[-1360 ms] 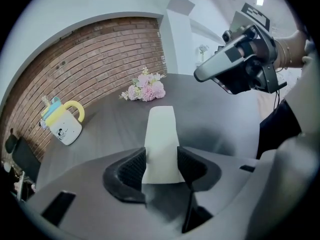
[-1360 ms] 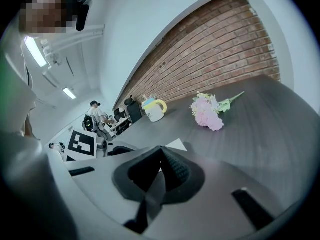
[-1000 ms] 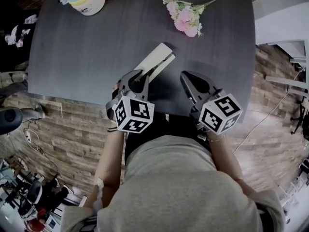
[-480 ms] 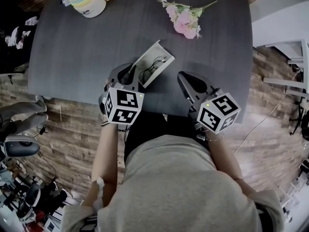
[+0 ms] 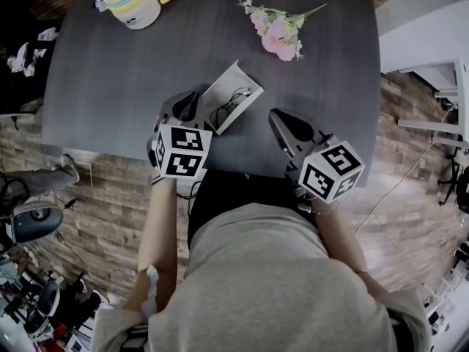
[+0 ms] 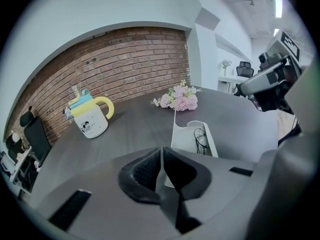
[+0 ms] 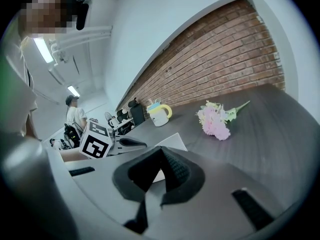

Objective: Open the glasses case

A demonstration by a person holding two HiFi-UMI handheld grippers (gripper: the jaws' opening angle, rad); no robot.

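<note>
Glasses case (image 5: 233,94) lying open on desk (image 5: 110,72), glasses (image 6: 200,140) inside, left gripper (image 6: 161,154) just beside it, jaws pressed together on nothing, right gripper (image 7: 161,154) nearby, likewise closed, empty

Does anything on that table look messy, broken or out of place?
Nothing is spilled or broken. The white glasses case lies open and slanted near the front edge of the table, with the glasses inside. The pink flowers lie loose with no vase, which looks a bit odd. The mug stands upright.
</note>
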